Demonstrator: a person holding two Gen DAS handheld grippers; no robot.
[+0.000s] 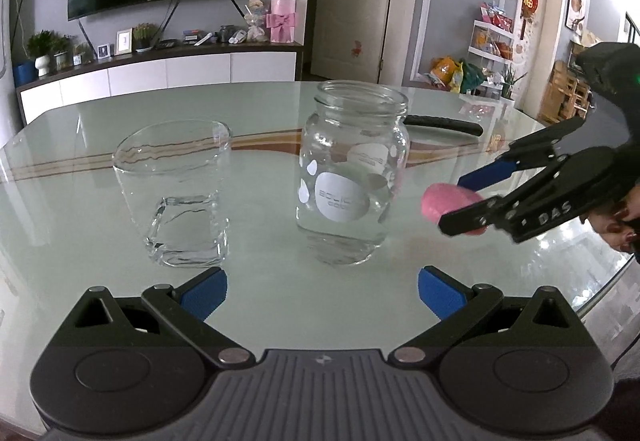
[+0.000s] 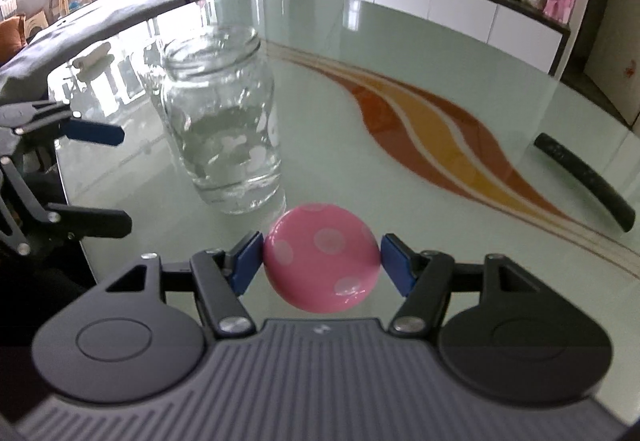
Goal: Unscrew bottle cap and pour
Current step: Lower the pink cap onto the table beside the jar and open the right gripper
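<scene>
On the glass table (image 1: 260,273) the jar (image 1: 354,169) stood uncapped, the right gripper (image 2: 322,261) pinching the cap (image 2: 322,257) beside it, the left gripper (image 1: 322,293) spread; next, probably, set the cap down, then pour.

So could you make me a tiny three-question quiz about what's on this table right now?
1. True or false: the glass jar has its lid on.
2. What does the right gripper hold? A) the glass cup B) the pink polka-dot cap C) the black tube
3. Fill in: the left gripper is ____, with nothing between its pads.

Key: 1 false; 2 B; 3 open.
</scene>
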